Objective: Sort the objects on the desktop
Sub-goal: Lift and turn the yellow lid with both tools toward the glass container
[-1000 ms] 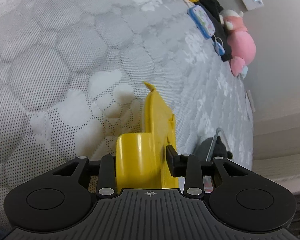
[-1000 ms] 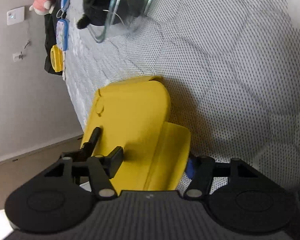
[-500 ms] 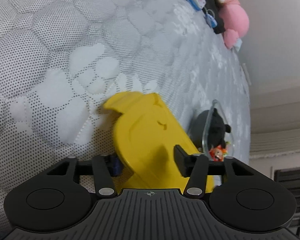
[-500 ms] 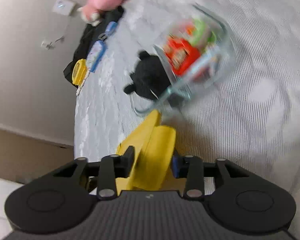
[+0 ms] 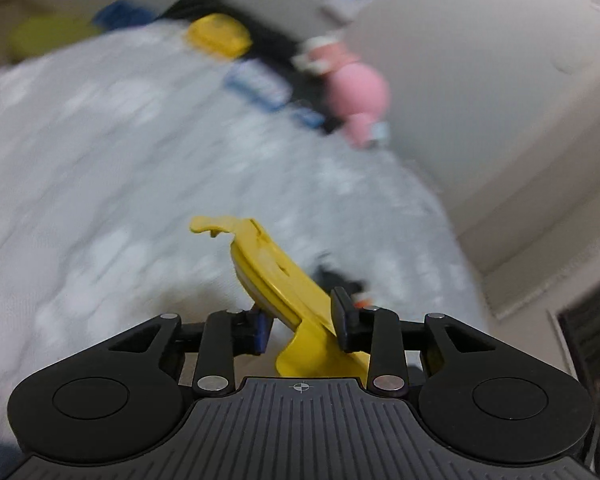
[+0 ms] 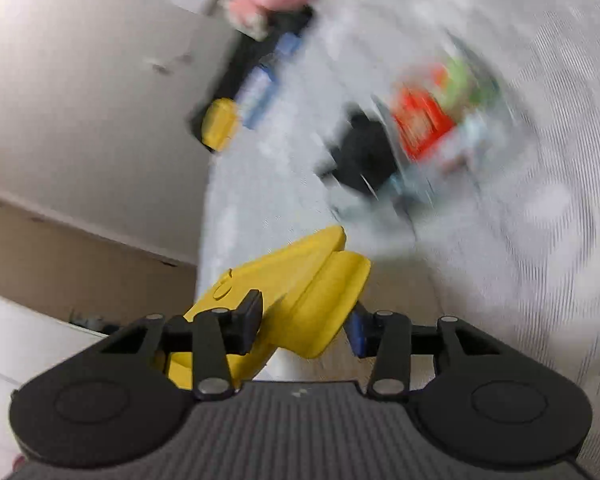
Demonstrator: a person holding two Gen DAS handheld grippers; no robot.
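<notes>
Both my left claw (image 5: 300, 326) and right claw (image 6: 306, 326), jaws just narrowed, clamp the yellow lid (image 6: 284, 288) from opposite ends, held above the grey mattress (image 5: 100, 200), near the clear container (image 6: 440, 128).

Left gripper (image 5: 302, 322): jaws narrow, just been closing, both pads pressed on the yellow lid (image 5: 272, 268), gripping it at its near edge. Lid sticks out forward and up between the fingers (image 5: 342, 314), tilted. Gripper angled downward, body rolled relative to the bed. Right gripper (image 6: 306, 322): jaws set a bit wider, also just been closing, clamped on the same yellow lid seen from the other side; left finger (image 6: 250, 318) sits on the flat top face, right finger against the folded flap. Also pitched downward. Both grippers carry the lid clear of the bed. Both wrist views heavily motion-blurred. No hand or sleeve visible.
</notes>
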